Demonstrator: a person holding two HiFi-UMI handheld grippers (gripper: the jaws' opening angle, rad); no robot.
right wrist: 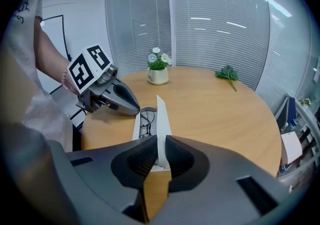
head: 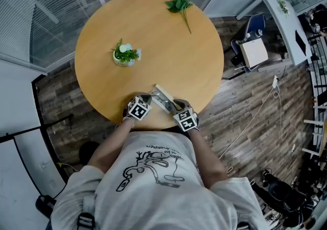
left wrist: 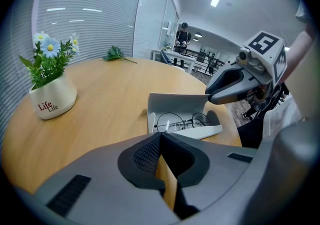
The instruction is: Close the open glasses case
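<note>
1. Head view: the case (head: 162,98) sits at the table's (head: 102,86) near edge, between the left gripper (head: 140,105) and right gripper (head: 182,112). The pot (head: 124,56) and sprig (head: 180,5) lie well apart from it.
2. Left gripper view: its jaws are pressed together on nothing, near the case (left wrist: 182,114). The glasses (left wrist: 182,120) lie inside and the lid is up.
3. Right gripper view: the jaws pinch the upright lid (right wrist: 161,114) at its end.
4. Risk: with the base unbraced, pushing the lid down could slide the case off the near edge, or the thin lid could slip from the pinch.
</note>
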